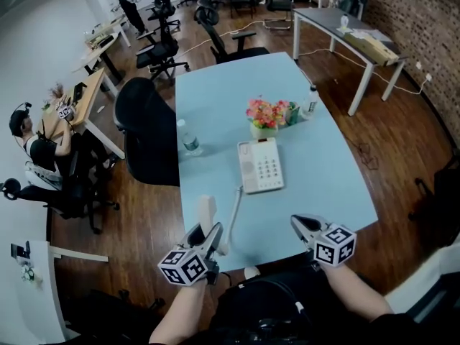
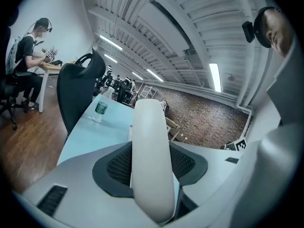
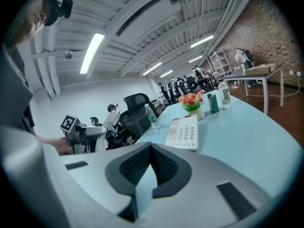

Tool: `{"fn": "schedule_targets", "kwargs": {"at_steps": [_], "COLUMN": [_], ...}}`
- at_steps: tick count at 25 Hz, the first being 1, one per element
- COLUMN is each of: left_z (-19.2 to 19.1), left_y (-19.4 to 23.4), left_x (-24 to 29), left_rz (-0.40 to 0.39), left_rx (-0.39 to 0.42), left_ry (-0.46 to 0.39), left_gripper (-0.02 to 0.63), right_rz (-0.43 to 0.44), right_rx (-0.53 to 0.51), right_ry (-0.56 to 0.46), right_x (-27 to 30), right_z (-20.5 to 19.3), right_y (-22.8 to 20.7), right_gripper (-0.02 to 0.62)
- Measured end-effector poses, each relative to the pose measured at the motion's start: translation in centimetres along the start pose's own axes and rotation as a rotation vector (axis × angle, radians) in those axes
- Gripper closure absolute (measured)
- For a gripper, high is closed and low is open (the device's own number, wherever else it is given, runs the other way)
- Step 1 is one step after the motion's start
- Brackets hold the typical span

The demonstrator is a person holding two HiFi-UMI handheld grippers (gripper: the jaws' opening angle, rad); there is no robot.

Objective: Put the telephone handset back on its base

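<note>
- Head view – light-blue tabletop, rounded at the near edge.
- Telephone base: white, keypad up, lying flat near the middle of the tabletop with its cradle side bare.
- Handset: white, off the base, over the near left part of the tabletop. It is clamped in the left tool and stands roughly upright.
- Cord: pale, running from the base toward the handset.
- Right tool: near the front edge, well apart from the base, carrying nothing.
- Other items: flowers in a pale pot just beyond the base, water bottle at the left edge, and a black chair drawn up beside it.
- Left gripper view – the left tool has its jaws closed on the handset, which fills the gap between the dark pads and rises past the tips.
- Behind it: tabletop, water bottle, black chair.
- Right gripper view – the right tool has its tips drawn together (only a sliver of tabletop shows lower between the pads), with nothing gripped.
- Ahead of it: telephone base, flowers, water bottle.
- At the left: the left tool with the handset upright in it.
</note>
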State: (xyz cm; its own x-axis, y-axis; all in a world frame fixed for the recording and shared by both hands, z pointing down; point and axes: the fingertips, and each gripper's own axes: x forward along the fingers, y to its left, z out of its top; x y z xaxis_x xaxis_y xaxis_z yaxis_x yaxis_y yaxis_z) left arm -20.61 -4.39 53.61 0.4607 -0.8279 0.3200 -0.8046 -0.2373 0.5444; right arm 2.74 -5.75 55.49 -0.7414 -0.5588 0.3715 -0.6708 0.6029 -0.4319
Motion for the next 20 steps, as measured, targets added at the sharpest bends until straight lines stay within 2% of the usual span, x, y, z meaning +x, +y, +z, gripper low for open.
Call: {"fn": "schedule_targets", "kwargs": {"at_steps": [7, 12, 17, 20], "left_z": [0.5, 0.5, 0.2, 0.1], "left_y": [-0.4, -0.1, 0.2, 0.8], "left_x": [5.1, 8.5, 12.4, 14.6], "left_rz": [0.034, 0.094, 0.138, 0.165], "left_rx": [-0.003, -0.012, -0.005, -0.008], "left_ry": [0.024, 0.063, 0.102, 0.114], "left_gripper": [0.394, 0.394, 0.394, 0.394], "right_rz": [0.009, 0.014, 0.033, 0.060], "right_rx": [-0.002, -0.001, 0.015, -0.009], "right_ry": [-0.011, -0.025, -0.004, 0.029], "right_x": [0.4, 0.2, 0.4, 0.6], "right_z": [2.3, 3.7, 3.9, 3.7], "right_y": [-2.9, -5.1, -7.0, -7.2], "right_gripper": [0.575, 0.575, 0.577, 0.576]}}
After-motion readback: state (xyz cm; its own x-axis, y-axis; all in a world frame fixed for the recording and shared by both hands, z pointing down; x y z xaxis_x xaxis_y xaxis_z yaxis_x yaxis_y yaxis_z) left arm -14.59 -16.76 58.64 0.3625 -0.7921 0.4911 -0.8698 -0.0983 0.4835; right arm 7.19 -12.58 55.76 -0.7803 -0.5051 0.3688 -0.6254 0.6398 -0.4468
